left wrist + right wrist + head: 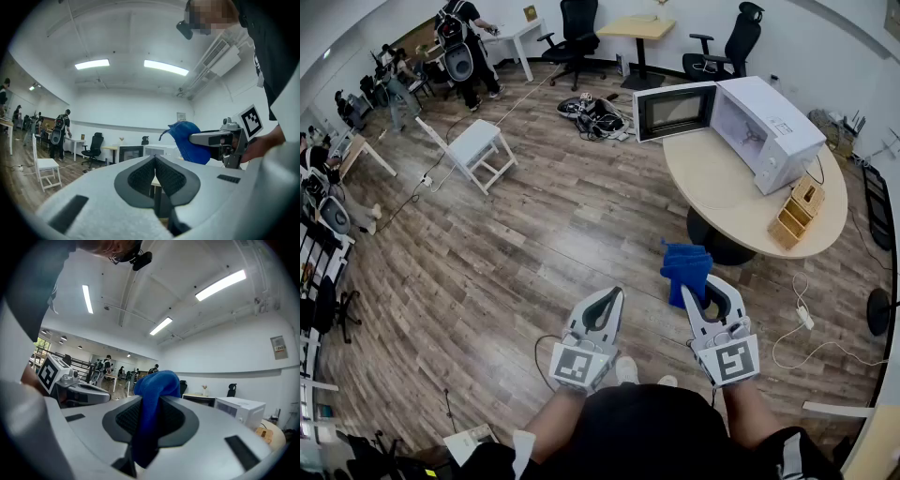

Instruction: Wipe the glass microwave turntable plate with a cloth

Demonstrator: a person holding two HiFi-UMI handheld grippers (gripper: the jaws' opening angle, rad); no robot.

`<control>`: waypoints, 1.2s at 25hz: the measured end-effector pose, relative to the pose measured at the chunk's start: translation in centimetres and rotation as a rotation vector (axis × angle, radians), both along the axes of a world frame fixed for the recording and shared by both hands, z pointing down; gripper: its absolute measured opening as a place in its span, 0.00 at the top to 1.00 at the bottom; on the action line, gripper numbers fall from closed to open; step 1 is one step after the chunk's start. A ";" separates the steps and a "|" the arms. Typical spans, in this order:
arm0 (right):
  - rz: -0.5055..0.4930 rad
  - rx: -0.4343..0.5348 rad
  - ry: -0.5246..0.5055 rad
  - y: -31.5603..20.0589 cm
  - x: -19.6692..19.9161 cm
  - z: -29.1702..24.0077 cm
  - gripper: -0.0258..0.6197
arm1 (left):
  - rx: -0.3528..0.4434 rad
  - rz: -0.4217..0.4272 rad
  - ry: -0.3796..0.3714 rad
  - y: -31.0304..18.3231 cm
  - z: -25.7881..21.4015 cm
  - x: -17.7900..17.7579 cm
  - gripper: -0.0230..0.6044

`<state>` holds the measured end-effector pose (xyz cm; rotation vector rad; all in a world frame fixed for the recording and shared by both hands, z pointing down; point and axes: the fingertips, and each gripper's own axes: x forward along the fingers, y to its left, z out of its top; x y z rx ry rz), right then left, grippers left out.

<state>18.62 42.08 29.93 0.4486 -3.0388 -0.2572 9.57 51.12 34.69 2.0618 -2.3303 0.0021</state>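
Clamping the blue cloth [686,265], the right gripper [709,292] sits nearer the open microwave [766,128] — ahead-right on the tabletop's [712,183] far edge — left gripper [602,314] pinched shut, empty.

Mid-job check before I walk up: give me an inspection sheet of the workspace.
Surface: round table, tan top.
Job's things: microwave on the table, door open; blue cloth held up; glass plate not made out.
Clutter: wooden organiser beside the microwave.
Grippers: left gripper shut, empty; right gripper shut on the blue cloth.
Cables: white cable on the floor by the table; cable bundle beyond it.
Surroundings: wooden floor, white chair, office chairs, people far off.
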 end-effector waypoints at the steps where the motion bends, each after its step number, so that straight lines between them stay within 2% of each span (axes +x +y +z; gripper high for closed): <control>1: -0.005 0.003 -0.005 0.4 0.2 0.0 0.84 | 0.004 -0.002 -0.003 0.4 -0.1 0.3 0.95; 9: -0.021 0.000 -0.016 1.5 1.1 0.2 0.84 | 0.020 -0.004 -0.027 1.5 -1.3 1.6 0.95; 15: -0.033 -0.019 -0.128 1.3 1.1 -1.0 0.82 | 0.028 0.007 0.003 1.3 -1.2 1.3 0.95; 19: -0.020 -0.008 -0.135 1.3 0.2 -1.3 0.82 | 0.029 0.008 0.006 1.0 -1.3 0.0 0.95; 25: -0.027 -0.047 -0.148 2.2 -1.6 -0.9 0.82 | -0.001 0.039 -0.026 1.7 0.1 -1.8 0.95; 30: -0.012 -0.019 -0.139 2.2 -2.8 -1.3 0.82 | 0.011 0.056 -0.046 1.8 -0.2 -3.1 0.95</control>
